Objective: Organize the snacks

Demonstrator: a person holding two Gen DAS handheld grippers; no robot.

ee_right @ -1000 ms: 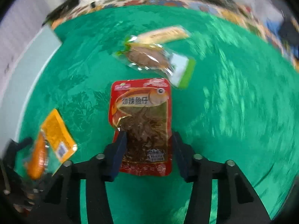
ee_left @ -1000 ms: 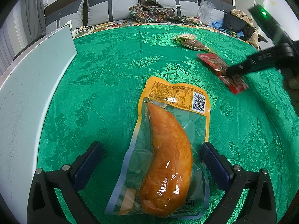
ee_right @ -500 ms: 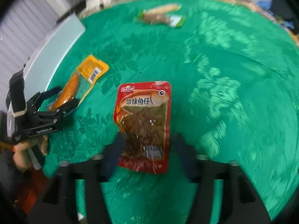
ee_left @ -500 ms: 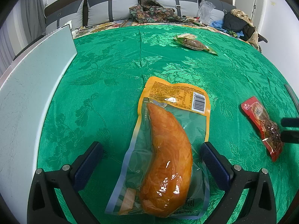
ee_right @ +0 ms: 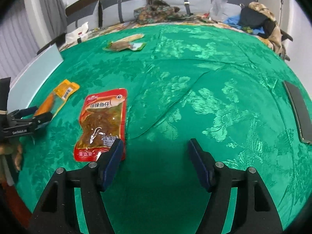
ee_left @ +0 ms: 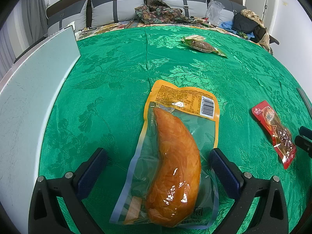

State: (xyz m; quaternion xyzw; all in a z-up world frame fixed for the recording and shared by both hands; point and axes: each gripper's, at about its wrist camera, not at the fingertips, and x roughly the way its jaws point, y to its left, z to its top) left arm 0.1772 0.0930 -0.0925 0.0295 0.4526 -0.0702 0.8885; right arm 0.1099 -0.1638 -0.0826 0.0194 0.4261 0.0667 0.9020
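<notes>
An orange chicken-leg packet (ee_left: 175, 154) lies flat on the green cloth between the wide-apart fingers of my left gripper (ee_left: 158, 156), which does not touch it. The same packet (ee_right: 56, 99) shows at the left of the right wrist view, with the left gripper (ee_right: 37, 115) at it. A red fish-snack packet (ee_right: 103, 122) lies on the cloth just left of my right gripper (ee_right: 156, 146), whose left fingertip overlaps its lower corner. The right gripper is open with only cloth between its fingers. In the left wrist view the red packet (ee_left: 273, 130) lies at the right. A brown snack packet (ee_left: 202, 45) rests far back.
A pale board (ee_left: 33, 89) runs along the left edge of the green cloth (ee_left: 117, 74). A dark flat phone-like slab (ee_right: 298, 109) lies at the right. Pillows, clothes and bags (ee_left: 249, 23) crowd the back. A hand (ee_right: 11, 152) holds the left gripper.
My right gripper carried the red packet toward the front right, let go of it on the cloth and shifted to its right. The left gripper and orange packet stayed still.
</notes>
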